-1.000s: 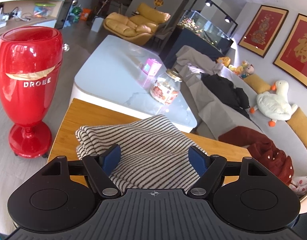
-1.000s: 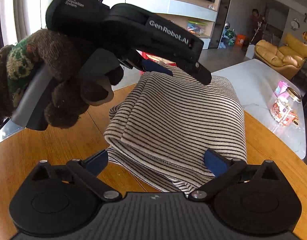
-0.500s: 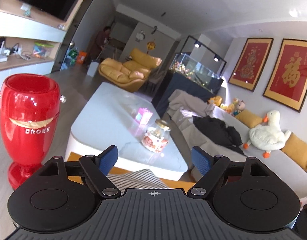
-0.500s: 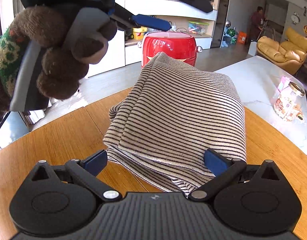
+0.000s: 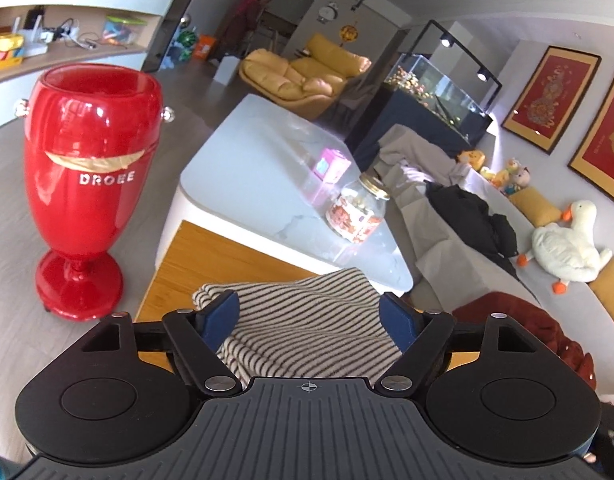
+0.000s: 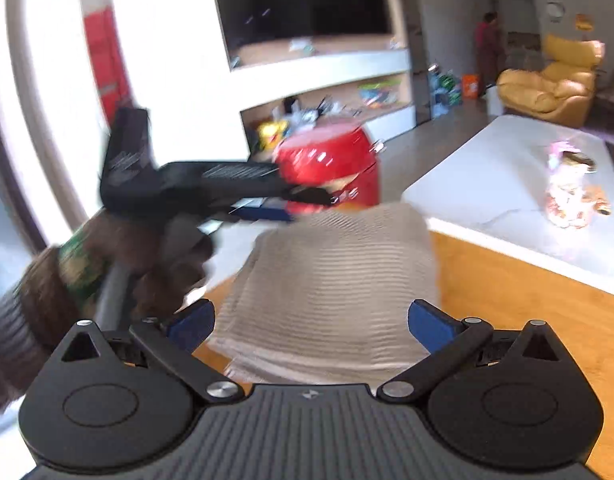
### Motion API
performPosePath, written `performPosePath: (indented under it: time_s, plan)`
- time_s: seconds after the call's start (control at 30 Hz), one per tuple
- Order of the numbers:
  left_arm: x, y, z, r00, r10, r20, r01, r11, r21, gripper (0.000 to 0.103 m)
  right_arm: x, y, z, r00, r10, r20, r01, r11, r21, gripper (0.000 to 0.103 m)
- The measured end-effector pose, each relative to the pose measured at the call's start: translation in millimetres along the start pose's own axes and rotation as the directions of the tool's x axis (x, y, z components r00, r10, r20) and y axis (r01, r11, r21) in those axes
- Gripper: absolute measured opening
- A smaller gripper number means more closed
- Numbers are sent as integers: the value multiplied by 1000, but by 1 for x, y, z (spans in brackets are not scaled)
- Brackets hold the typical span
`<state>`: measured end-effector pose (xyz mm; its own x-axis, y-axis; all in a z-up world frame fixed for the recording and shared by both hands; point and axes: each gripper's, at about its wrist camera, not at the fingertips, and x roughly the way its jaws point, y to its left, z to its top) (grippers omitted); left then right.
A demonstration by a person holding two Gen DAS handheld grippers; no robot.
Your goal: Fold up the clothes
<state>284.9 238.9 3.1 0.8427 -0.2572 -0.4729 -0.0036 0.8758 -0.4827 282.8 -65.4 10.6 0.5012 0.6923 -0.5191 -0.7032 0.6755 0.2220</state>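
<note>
A folded black-and-white striped garment (image 5: 303, 320) lies on the wooden table (image 5: 211, 260); it shows blurred in the right wrist view (image 6: 331, 280). My left gripper (image 5: 311, 316) is open and empty, its blue pads above the garment's near part. In the right wrist view the left gripper (image 6: 263, 200) hovers over the garment's far left edge, held by a brown-gloved hand. My right gripper (image 6: 311, 324) is open and empty, its blue pads either side of the garment's near edge.
A tall red vase (image 5: 87, 184) stands on the floor left of the table. A white coffee table (image 5: 283, 184) with a glass jar (image 5: 357, 214) lies beyond. A grey sofa (image 5: 487, 248) with clothes and a toy duck is at right.
The left gripper rose and tilted up, then came back down over the garment. The right gripper pulled back and tilted up; its view is now motion-blurred.
</note>
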Motion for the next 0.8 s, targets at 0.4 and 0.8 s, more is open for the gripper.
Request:
performPosePath:
  time_s: [0.4, 0.8]
  plan:
    - [-35, -28, -78, 986, -63, -156, 64, 998, 2, 72, 36, -76, -34, 988, 129, -84, -77, 886, 457, 69]
    - [-59, -27, -80, 994, 8, -107, -8, 1000, 3, 83, -12, -6, -21, 997, -76, 18, 77, 997, -12, 72]
